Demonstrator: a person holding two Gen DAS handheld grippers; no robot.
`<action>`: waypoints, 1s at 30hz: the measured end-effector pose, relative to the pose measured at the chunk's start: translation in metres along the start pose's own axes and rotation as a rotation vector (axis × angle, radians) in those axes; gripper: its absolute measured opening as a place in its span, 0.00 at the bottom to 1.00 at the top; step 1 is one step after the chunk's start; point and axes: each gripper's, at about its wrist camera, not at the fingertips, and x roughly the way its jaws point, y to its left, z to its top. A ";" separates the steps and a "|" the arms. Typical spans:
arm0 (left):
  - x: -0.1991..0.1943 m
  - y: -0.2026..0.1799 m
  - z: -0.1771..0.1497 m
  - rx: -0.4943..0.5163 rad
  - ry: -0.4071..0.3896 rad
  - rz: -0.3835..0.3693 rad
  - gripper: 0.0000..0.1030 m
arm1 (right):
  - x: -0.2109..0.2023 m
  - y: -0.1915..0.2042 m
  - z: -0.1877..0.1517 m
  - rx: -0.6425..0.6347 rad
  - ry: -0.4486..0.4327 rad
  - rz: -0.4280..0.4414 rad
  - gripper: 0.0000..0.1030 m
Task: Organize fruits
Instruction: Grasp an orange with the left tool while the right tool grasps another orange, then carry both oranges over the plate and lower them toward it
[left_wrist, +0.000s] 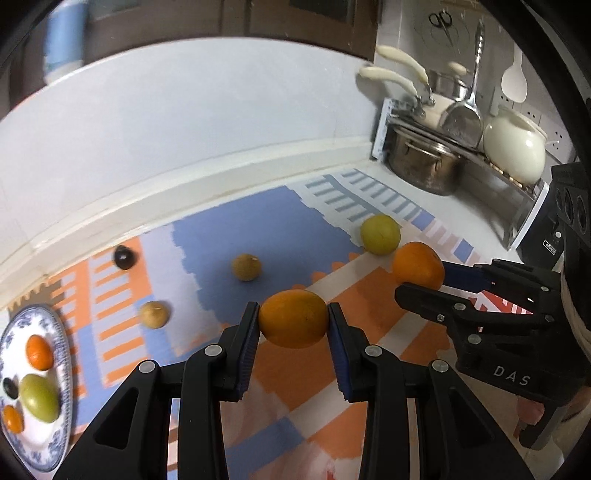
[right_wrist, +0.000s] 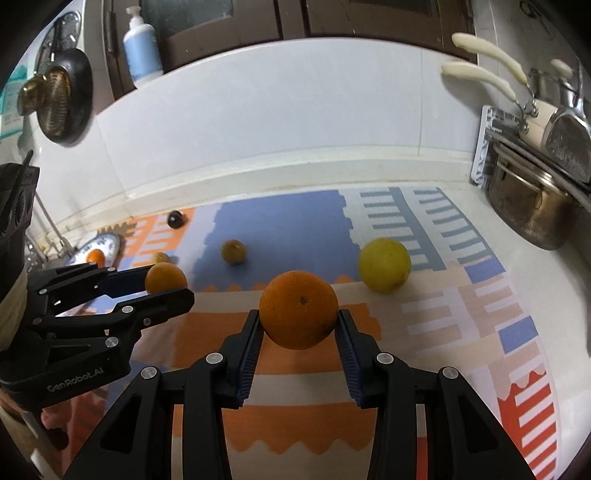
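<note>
Clamped in the left gripper (left_wrist: 292, 325), ribbed blue pads on a smooth oval orange (left_wrist: 292, 318) above the patterned mat (left_wrist: 295, 373); likewise the right gripper (right_wrist: 299, 328) on a round dimpled orange (right_wrist: 298, 308); farther at 2 o'clock, a matte yellow lemon (right_wrist: 384, 264); at 9 o'clock, a blue-rimmed china plate (left_wrist: 62, 354).

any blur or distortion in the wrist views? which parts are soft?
Left wrist: heavy fisheye bend with a dark rim; the plate, the small brown fruit and the blue bottle are smeared, while the held orange stays sharp. Right wrist: same bend, crisper overall; its orange is sharp, the yellow fruit slightly soft, the pot glary.
</note>
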 end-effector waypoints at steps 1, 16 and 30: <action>-0.005 0.001 -0.001 -0.002 -0.008 0.007 0.34 | -0.004 0.004 0.001 0.002 -0.007 0.004 0.40; -0.089 0.037 -0.025 -0.080 -0.117 0.089 0.34 | -0.050 0.065 0.000 -0.035 -0.094 0.023 0.40; -0.154 0.083 -0.063 -0.163 -0.175 0.194 0.34 | -0.070 0.141 0.006 -0.134 -0.147 0.112 0.40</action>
